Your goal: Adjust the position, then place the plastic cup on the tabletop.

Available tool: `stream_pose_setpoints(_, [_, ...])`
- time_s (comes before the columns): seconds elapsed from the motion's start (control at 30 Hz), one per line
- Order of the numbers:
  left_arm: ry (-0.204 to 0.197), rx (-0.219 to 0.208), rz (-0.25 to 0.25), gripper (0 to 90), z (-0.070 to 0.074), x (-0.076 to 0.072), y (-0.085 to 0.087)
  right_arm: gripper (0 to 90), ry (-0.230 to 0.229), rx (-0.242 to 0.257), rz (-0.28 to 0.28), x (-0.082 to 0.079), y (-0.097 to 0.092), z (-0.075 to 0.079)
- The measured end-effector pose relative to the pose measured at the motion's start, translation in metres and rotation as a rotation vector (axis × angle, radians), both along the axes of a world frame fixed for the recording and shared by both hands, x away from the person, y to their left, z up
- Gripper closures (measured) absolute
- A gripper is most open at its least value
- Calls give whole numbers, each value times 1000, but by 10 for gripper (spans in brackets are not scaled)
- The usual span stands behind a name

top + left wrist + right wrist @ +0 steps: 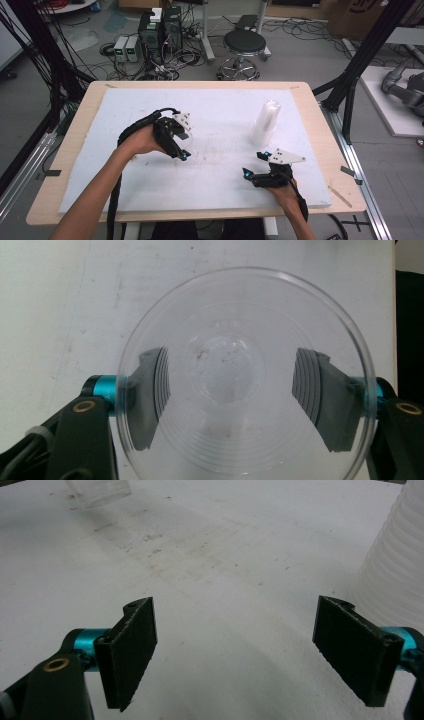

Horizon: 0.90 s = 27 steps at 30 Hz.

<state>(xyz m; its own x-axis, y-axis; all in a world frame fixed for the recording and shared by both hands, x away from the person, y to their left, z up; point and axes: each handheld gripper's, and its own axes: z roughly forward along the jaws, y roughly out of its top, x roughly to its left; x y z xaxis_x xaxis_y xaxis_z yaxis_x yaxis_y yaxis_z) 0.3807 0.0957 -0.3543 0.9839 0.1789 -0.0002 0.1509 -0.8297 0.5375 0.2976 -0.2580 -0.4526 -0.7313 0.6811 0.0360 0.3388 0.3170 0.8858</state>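
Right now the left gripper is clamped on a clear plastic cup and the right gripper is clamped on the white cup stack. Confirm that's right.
Not quite. The left gripper is clamped on the clear plastic cup, but the right gripper is open and holds nothing. The right gripper view shows the white cup stack standing beside it, apart from the pads.

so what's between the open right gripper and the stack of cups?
Nothing: bare white board between the right gripper and the stack of cups, as the right gripper view shows; the high view agrees.
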Motion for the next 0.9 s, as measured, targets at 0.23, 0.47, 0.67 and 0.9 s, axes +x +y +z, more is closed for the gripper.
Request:
stream_pose_setpoints(0.23, [-2, -3, 3, 309, 1, 0, 1, 175, 0, 8, -1, 0, -1, 0])
stream_pose_setpoints(0.47, [3, 27, 15, 310, -4, 5, -2, 175, 5, 7, 0, 0, 0, 0])
stream_pose_setpoints(0.67, [12, 75, 6, 310, -7, 12, -13, 175, 10, 0, 11, 1, 0, 0])
stream_pose_setpoints(0.9, [20, 125, 1, 311, -10, 19, -26, 175, 6, -5, 14, 1, 0, 0])
